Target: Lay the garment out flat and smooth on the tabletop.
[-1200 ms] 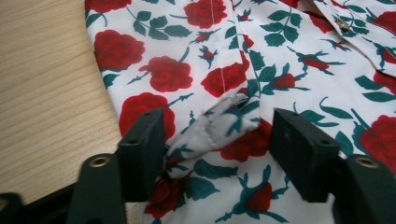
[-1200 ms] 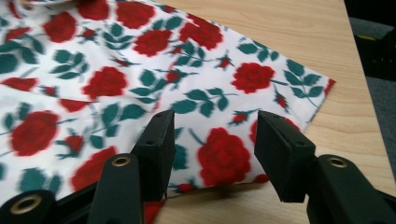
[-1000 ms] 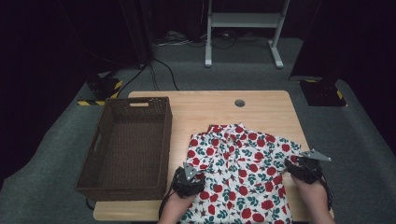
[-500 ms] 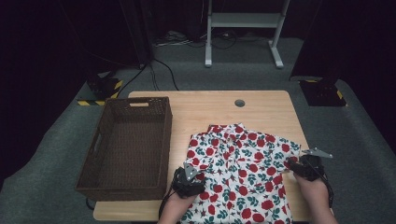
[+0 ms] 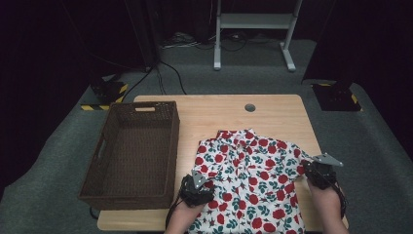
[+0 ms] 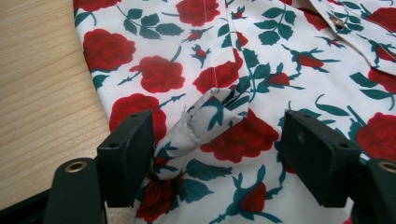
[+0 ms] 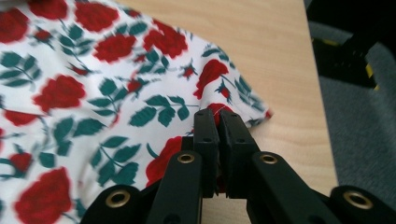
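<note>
1. Lying flat on the pale wooden desk (image 5: 219, 114), the shirt (image 5: 253, 187) covers the near right part of it; the lower hem is cut off by the bottom edge of the high view, so the full length cannot be seen.
2. The fabric is thin and white, printed with red roses and dark green leaves, with a collar at the far end and stitched seams.
3. A dark brown woven basket (image 5: 131, 195) of rectangular shape stands just beside the shirt, at the left of the desk; its inside is shadowed and hard to read.
4. The left gripper (image 6: 217, 140) is on the shirt's left edge; its jaws stand wide apart around a raised fold of the cloth.
5. The right gripper (image 7: 217, 119) is at the shirt's right edge; its jaws are pressed together on the cloth corner, which hides behind them.
</note>
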`<state>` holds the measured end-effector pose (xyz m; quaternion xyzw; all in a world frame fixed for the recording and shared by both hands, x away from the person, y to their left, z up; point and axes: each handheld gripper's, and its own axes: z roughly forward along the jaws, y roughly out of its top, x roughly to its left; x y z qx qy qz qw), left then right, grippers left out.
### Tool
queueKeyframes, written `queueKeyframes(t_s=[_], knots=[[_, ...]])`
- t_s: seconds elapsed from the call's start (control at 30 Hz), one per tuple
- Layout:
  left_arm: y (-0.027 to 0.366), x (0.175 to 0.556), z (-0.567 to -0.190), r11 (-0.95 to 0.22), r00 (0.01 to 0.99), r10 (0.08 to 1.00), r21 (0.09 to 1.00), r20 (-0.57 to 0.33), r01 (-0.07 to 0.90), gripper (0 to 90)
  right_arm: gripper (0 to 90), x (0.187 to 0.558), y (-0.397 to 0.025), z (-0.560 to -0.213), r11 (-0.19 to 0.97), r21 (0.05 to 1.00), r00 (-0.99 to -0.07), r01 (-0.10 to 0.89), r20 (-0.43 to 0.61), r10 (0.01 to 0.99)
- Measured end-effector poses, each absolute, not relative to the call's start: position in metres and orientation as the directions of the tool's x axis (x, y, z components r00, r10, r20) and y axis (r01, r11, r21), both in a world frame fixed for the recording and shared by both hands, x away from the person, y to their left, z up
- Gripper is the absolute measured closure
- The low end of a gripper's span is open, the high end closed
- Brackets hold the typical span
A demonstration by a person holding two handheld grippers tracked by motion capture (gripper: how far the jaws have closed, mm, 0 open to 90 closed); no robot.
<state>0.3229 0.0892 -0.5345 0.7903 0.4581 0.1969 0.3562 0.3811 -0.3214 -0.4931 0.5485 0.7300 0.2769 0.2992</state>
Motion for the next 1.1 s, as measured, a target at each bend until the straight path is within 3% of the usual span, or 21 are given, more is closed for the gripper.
queueKeyframes(t_s=[0.23,0.6,0.73,0.87,1.1], knots=[[0.089,0.323,-0.534,-0.326,0.503,0.864,0.743,-0.015,0.584,26.5,86.3,0.376,-0.294,-0.475,0.308,0.75,-0.266,0.585,-0.181,0.947],[0.09,0.323,-0.534,-0.326,0.503,0.864,0.743,-0.017,0.584,26.5,85.9,0.383,-0.231,-0.492,0.42,0.714,-0.385,0.56,-0.224,0.895],[0.09,0.323,-0.534,-0.326,0.504,0.864,0.743,-0.017,0.584,26.5,76.9,0.385,-0.214,-0.498,0.438,0.707,-0.416,0.555,-0.22,0.882],[0.089,0.323,-0.534,-0.326,0.504,0.864,0.743,-0.016,0.584,26.5,72.8,0.382,-0.213,-0.49,0.427,0.731,-0.419,0.533,-0.21,0.883],[0.089,0.323,-0.535,-0.327,0.503,0.864,0.743,-0.016,0.584,26.4,78.8,0.377,-0.241,-0.475,0.399,0.748,-0.364,0.53,-0.224,0.904]])
